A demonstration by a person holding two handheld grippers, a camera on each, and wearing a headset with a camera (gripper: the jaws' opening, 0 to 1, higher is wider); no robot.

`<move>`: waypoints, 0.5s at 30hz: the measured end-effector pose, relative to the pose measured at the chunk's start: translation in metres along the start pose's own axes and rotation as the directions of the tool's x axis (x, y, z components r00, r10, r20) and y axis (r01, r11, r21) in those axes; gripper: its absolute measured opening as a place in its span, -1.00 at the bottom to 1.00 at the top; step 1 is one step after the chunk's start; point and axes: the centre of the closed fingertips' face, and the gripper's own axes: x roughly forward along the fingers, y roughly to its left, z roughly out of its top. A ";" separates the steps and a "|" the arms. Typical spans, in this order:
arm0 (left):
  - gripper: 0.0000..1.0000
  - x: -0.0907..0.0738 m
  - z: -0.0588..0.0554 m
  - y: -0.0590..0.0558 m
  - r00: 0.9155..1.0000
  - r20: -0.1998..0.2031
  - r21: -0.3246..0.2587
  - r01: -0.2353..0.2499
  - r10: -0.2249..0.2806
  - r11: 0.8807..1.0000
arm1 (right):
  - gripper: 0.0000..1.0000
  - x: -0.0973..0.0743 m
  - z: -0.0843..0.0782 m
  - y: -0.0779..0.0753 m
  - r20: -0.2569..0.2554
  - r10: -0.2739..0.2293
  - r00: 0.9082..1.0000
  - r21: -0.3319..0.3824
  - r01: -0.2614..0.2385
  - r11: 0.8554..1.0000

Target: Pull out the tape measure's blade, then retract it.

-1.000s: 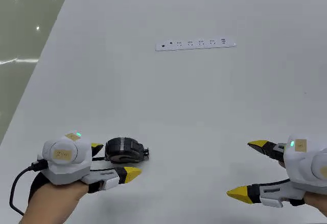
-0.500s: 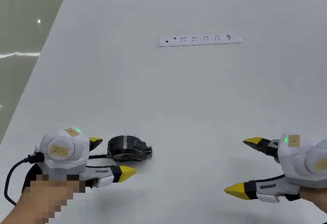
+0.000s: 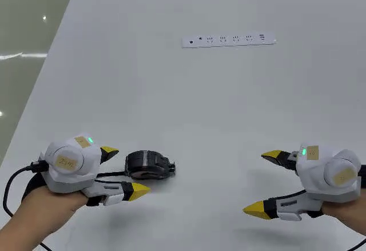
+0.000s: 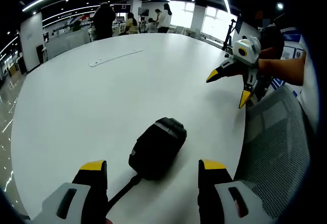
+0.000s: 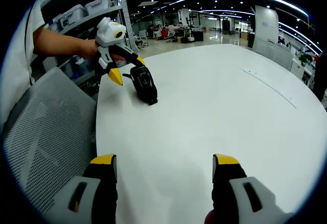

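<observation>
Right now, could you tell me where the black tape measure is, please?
In the head view, the black tape measure lies on the white table at lower left, just ahead of the open left gripper's jaws.

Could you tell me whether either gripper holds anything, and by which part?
Nothing is held. The tape measure lies between the fingers of the open left gripper; the right gripper is open.

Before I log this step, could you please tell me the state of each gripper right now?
Left gripper: open, jaws either side of the tape measure, not gripping it.
Right gripper: open, holding nothing.
</observation>
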 end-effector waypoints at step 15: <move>0.03 0.004 -0.002 0.003 0.998 -0.029 0.132 0.060 -0.057 0.989 | 0.47 0.026 0.005 -0.006 -0.004 0.048 0.999 -0.008 -0.048 0.999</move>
